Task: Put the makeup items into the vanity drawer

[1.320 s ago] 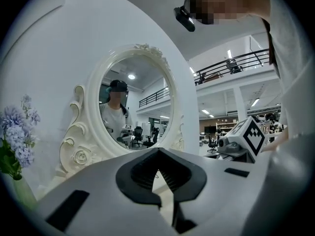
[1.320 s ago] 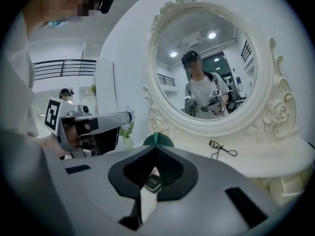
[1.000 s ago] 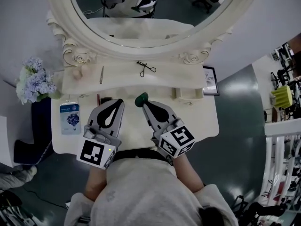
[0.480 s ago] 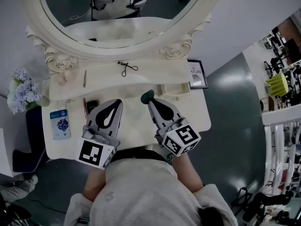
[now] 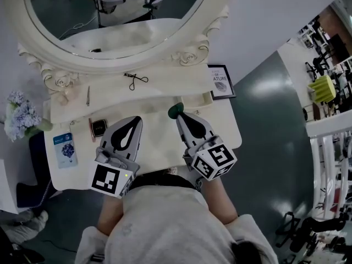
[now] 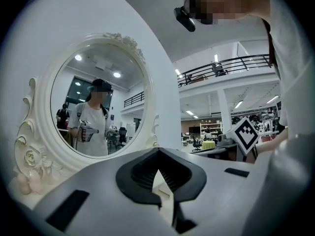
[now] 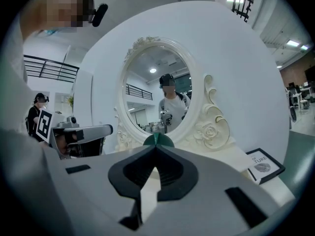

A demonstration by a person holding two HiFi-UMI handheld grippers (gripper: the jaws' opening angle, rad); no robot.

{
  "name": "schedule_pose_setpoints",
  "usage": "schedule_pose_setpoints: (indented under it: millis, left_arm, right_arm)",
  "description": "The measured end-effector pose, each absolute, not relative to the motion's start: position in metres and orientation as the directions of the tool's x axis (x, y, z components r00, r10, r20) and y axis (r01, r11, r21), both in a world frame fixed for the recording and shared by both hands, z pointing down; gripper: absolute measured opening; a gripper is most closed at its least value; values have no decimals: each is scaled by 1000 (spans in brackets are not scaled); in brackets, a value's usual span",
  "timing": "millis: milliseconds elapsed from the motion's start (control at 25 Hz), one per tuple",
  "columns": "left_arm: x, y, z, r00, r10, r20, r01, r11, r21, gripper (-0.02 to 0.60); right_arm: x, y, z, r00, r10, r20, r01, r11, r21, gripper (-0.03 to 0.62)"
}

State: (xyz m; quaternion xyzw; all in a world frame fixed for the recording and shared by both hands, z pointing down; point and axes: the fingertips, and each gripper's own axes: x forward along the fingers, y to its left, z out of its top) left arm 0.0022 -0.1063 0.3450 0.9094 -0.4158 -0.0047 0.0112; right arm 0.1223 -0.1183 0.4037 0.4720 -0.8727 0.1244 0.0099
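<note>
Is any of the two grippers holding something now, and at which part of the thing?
The right gripper pinches a small dark green item by its near edge; the rest sticks out past the fingers. The left gripper holds nothing.

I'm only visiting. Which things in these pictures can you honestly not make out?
- Green item in the right gripper: in the head view the shut jaws cover most of it, so its kind is unclear.
- Drawer: in the head view the front of the vanity top is hidden under the grippers and the person.
- Framed sign: print too small in the head view.
- Blue packet: label too small in the head view.
</note>
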Motion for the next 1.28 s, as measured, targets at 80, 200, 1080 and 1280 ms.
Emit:
schedule_pose_setpoints:
  millis: [80, 200, 1080, 1280]
  left_arm:
    - [9, -105, 345, 661, -750, 1, -750, -661, 22, 9]
    - [17, -105, 344, 668, -744, 4, -744, -668, 19, 9]
    - [25, -102, 344, 640, -768, 19, -768, -640, -5, 9]
    - [19, -104, 345, 616, -787, 20, -787, -616, -2, 9]
  right_arm:
    - [135, -119, 404, -534, -834, 139, -840, 503, -206, 21]
    - [155, -120, 405, -504, -851, 146, -857, 474, -201, 21]
    - [222, -147, 468, -398, -856, 329, -917, 368, -153, 20]
    - [230, -161, 490, -371, -829, 418, -926, 363, -103, 21]
